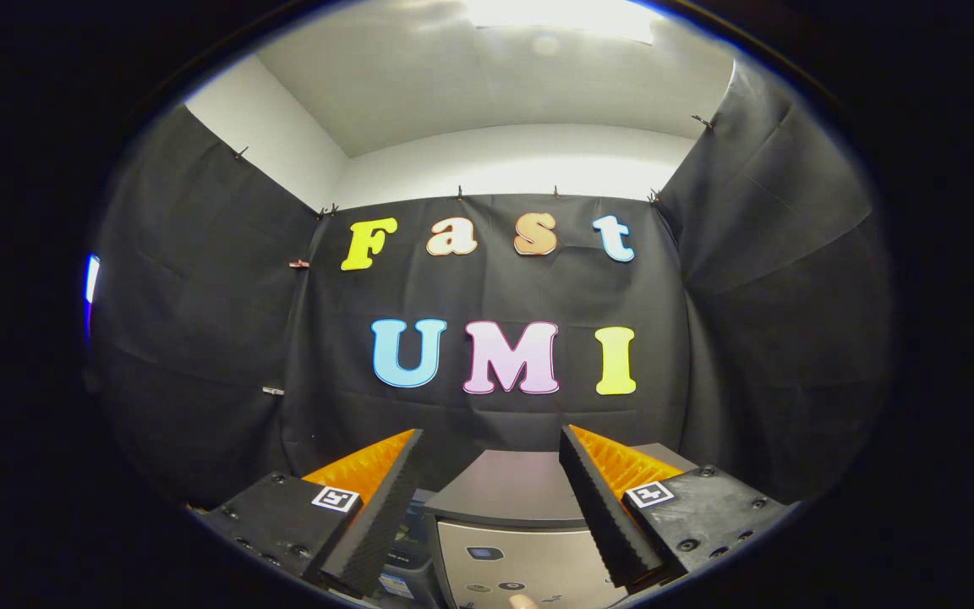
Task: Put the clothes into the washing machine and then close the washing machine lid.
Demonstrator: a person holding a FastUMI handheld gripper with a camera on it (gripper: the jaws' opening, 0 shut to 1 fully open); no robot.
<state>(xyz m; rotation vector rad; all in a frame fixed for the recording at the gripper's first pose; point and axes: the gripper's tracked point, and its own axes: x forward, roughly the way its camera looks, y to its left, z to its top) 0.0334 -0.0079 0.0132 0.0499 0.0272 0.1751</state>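
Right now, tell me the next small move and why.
Probably tip the gripper down toward the washing machine. Its fingers are open, holding nothing, aimed at the booth wall above the machine's flat top; no clothes lie ahead of them.

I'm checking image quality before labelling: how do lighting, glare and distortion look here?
Gripper view: strong fisheye bending of the booth walls; ceiling light blown out to glare; washing machine dim but sharp between the open gripper fingers.

The washing machine (pixel 508 507) stands just ahead of the gripper (pixel 491 440), between and below its spread, empty fingers. Its dark flat lid (pixel 508 486) lies closed on top, above the pale control panel (pixel 521 562).
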